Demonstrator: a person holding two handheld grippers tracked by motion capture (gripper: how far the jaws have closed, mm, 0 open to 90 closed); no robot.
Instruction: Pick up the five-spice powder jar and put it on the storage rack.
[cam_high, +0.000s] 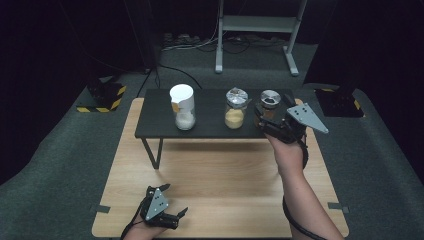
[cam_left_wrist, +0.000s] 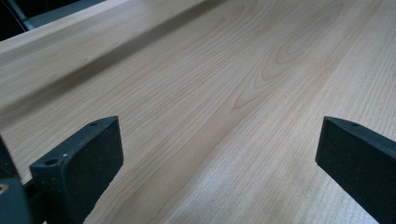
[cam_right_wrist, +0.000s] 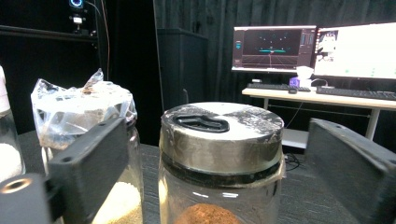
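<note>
Metal-lidded jar (cam_high: 269, 104) stands at three o'clock on the dark shelf (cam_high: 155, 120) by my right gripper (cam_high: 272, 127) from above, while its own view shows the jar (cam_right_wrist: 219, 158) between spread jaws, untouched.

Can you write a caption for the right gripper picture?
Open right gripper flanking a metal-lidded jar of brown powder, beside a plastic-covered jar.

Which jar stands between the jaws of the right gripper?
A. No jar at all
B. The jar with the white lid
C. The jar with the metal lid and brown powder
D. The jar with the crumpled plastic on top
C: in the right gripper view the metal-lidded jar of brown powder stands between the open jaws of the right gripper, untouched.
</note>
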